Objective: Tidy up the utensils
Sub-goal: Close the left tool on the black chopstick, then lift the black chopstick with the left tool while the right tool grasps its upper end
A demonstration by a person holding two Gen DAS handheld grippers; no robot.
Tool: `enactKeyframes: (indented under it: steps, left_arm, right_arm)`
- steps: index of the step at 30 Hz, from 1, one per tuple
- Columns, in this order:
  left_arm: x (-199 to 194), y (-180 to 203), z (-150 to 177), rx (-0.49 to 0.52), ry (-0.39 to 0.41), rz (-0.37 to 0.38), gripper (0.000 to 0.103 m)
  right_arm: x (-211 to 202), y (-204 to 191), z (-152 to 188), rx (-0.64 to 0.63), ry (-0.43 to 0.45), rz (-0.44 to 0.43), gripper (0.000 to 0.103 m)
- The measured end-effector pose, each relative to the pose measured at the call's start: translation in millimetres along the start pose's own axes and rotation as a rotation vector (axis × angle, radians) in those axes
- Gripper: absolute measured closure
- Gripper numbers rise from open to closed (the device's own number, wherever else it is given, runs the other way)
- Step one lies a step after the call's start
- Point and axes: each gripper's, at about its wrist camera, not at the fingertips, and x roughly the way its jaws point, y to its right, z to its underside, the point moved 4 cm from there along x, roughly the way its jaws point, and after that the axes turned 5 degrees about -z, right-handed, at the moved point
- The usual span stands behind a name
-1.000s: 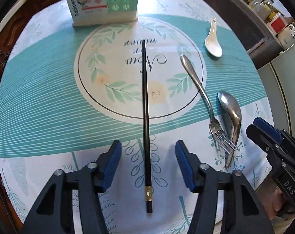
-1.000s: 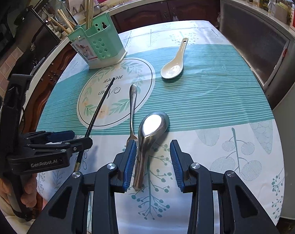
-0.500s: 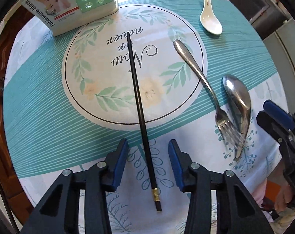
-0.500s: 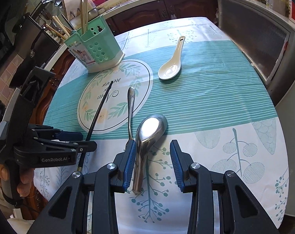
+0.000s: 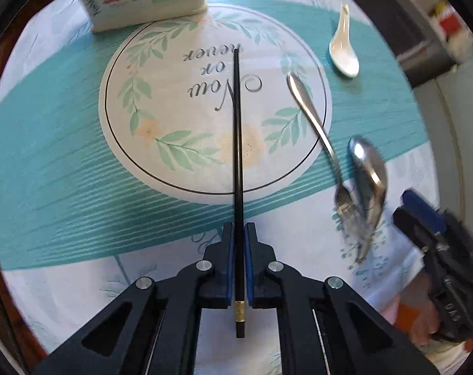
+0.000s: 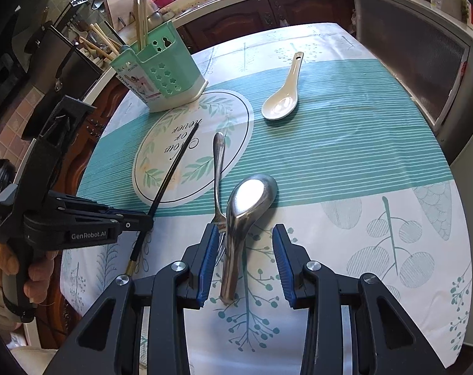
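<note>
My left gripper (image 5: 239, 228) is shut on a black chopstick (image 5: 238, 125) near its gold-banded end; the stick's tip lies on the round print of the tablecloth. From the right wrist view, the left gripper (image 6: 142, 218) clamps the same chopstick (image 6: 170, 175). My right gripper (image 6: 245, 229) stands open low over the cloth, with the handle of a metal spoon (image 6: 252, 190) between its fingers, untouched. A fork (image 6: 218, 162) lies beside the spoon, its tines by the left finger. A white ceramic spoon (image 6: 281, 103) lies farther back. The green utensil holder (image 6: 161, 75) holds wooden chopsticks.
The table (image 6: 345, 143) has a teal and white cloth; its edges fall away at left and right. A grey cabinet (image 6: 424, 62) stands close on the right, a kitchen counter behind. A hand (image 6: 5, 262) holds the left gripper.
The left gripper's jaws have closed onto the black chopstick and it has shifted a little along the table. The right gripper has stayed open over the metal spoon.
</note>
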Motion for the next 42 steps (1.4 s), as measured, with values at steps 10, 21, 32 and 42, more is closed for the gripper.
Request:
enactKeyframes:
  steps: [10,21,32,42]
  left_arm:
    - [-36.9,-5.3,28.1,0.02,0.271,0.004,0.1]
    - [-106.1,12.7,36.5,0.111,0.545,0.005,0.1]
    - [-172.1,1.3,17.4,0.134,0.706,-0.023,0.099]
    - [-208.7,-3.4,-1.5,0.197,0.814,-0.098,0.099]
  right_arm:
    - [0.9,-16.1,-1.7,-0.036,-0.001,-0.055,0.067]
    - [-11.6,-78.0,-62.5,-0.077,0.062,-0.269,0.067]
    - [-37.2,-146.6,-165.9,-0.177,0.185,-0.358,0.067]
    - [-53.9,-198.2,-247.7,-0.232,0.236,-0.378,0.085]
